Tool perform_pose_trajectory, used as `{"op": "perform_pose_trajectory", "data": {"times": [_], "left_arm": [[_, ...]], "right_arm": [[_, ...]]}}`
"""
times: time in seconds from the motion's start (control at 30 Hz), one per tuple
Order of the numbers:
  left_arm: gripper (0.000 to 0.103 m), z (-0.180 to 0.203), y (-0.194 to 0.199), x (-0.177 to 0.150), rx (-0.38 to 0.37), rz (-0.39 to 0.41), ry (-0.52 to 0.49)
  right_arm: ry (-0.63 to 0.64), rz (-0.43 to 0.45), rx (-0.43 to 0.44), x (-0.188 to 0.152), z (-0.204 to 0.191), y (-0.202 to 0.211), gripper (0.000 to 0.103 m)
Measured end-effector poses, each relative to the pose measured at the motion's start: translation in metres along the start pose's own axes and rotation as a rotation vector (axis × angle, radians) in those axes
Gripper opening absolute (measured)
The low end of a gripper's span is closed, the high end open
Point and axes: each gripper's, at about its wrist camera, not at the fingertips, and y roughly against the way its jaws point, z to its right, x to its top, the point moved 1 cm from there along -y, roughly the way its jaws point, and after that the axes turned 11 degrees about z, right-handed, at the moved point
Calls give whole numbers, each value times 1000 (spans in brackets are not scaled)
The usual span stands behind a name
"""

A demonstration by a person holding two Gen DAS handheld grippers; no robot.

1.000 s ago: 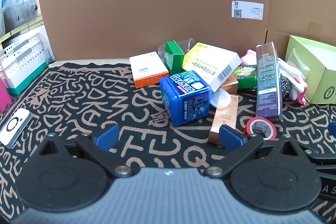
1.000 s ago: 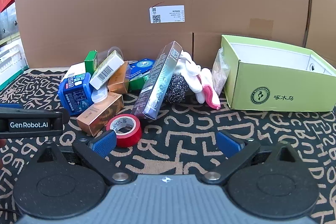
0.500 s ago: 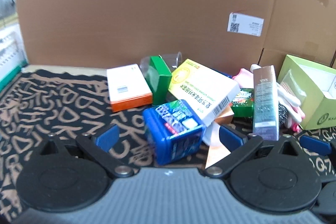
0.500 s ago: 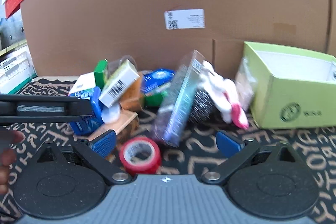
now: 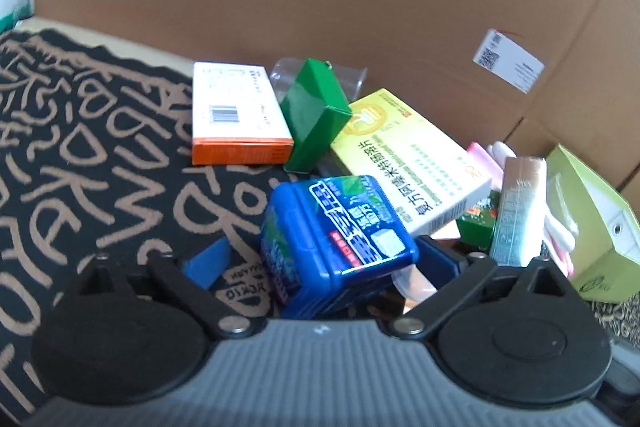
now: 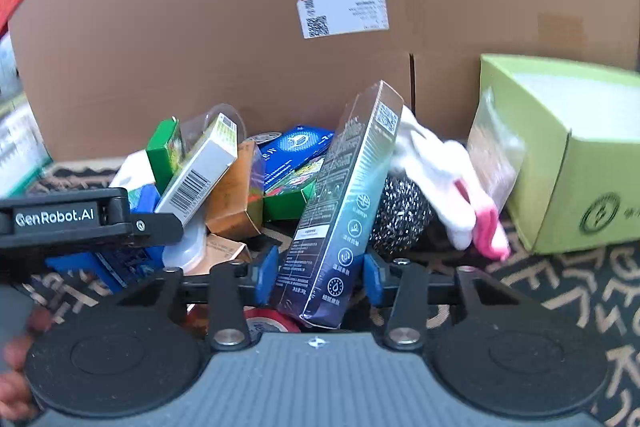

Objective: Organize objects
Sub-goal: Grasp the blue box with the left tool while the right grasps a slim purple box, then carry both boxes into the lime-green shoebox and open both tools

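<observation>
Left gripper (image 5: pixel 320 263) is standing wide open, its blue pads (image 5: pixel 208 261) flanking the blue tub (image 5: pixel 336 239). The tub is sitting tilted on the patterned mat (image 5: pixel 80 155), between the fingers; the right pad looks to be touching or just beside the tub's side, the left pad apart from it.

Right gripper (image 6: pixel 318 273) is standing partly closed around the tall dark box (image 6: pixel 344 207). Both pads are sitting just beside the box's lower sides; cannot tell whether they are pressing it yet. The box is leaning left-to-right, its top resting by the white-pink glove (image 6: pixel 452 183), with the steel scourer (image 6: pixel 400 219) behind it. A red tape roll (image 6: pixel 268 323) is lying under the box's bottom corner.

The yellow carton (image 5: pixel 408 163) is lying propped over the pile above the tub. Green box (image 5: pixel 312 115) and orange-edged box (image 5: pixel 236 115) are sitting to its left. The lime bin (image 6: pixel 568 155) is standing at right, open.
</observation>
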Motion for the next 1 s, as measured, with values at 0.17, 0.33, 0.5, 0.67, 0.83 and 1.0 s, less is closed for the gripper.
{"op": "perform_pose_trajectory", "data": {"times": [0.17,0.33,0.5,0.67,0.83,1.0], "left_arm": [[70,7,11,3,-45,0,-47],[66,15,43,-1,-68,39,-77],[62,39,80,4,-147,81,-111],[62,88,98,18,-265,132,-163],[62,153,93,31,-389,152,-230],[62,221,65,40,-505,132,-259]], "right_arm": [[-32,48,38,5,3,20,26],[-46,85,92,10,6,48,26],[-68,144,118,15,18,77,26],[-105,230,105,29,43,102,26],[-116,341,29,50,78,126,26],[-101,376,-94,65,118,129,26]]}}
